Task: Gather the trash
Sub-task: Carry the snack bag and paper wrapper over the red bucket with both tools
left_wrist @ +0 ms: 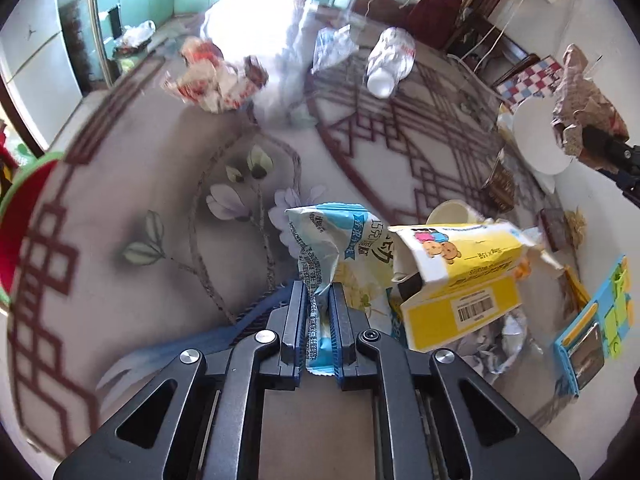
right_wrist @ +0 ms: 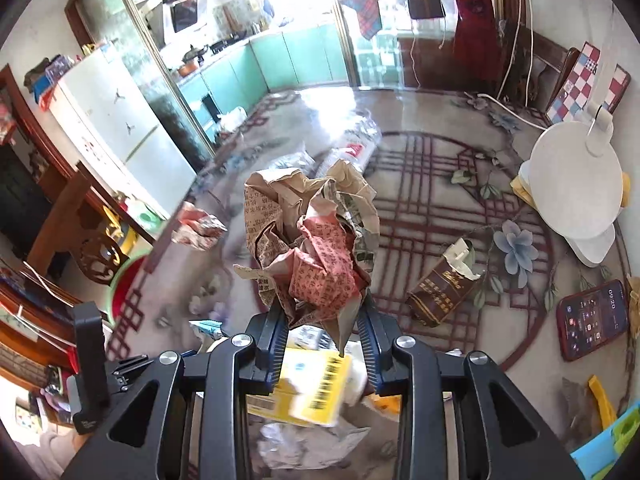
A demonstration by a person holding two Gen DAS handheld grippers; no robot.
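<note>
My left gripper [left_wrist: 319, 292] is shut on a blue and white snack wrapper [left_wrist: 320, 240] and holds it above the patterned table. Just right of it lie a torn yellow carton [left_wrist: 460, 280] and a paper cup [left_wrist: 452, 212]. My right gripper [right_wrist: 322, 320] is shut on a crumpled brown and red paper wad [right_wrist: 312, 240], seen in the left wrist view at the far right [left_wrist: 580, 104]. Below it lies the yellow carton [right_wrist: 316, 392]. Further off lie a red and white wrapper [left_wrist: 212, 76], a clear plastic bag [left_wrist: 332, 46], a crushed bottle [left_wrist: 390, 60] and a brown cigarette pack [right_wrist: 440, 292].
A white lamp base [right_wrist: 576, 184] stands at the table's right side. A phone [right_wrist: 592, 320] lies near it. A blue and green toy [left_wrist: 596, 320] lies at the right edge. Crumpled foil [left_wrist: 500, 344] lies by the carton. A red basin [left_wrist: 20, 220] sits left.
</note>
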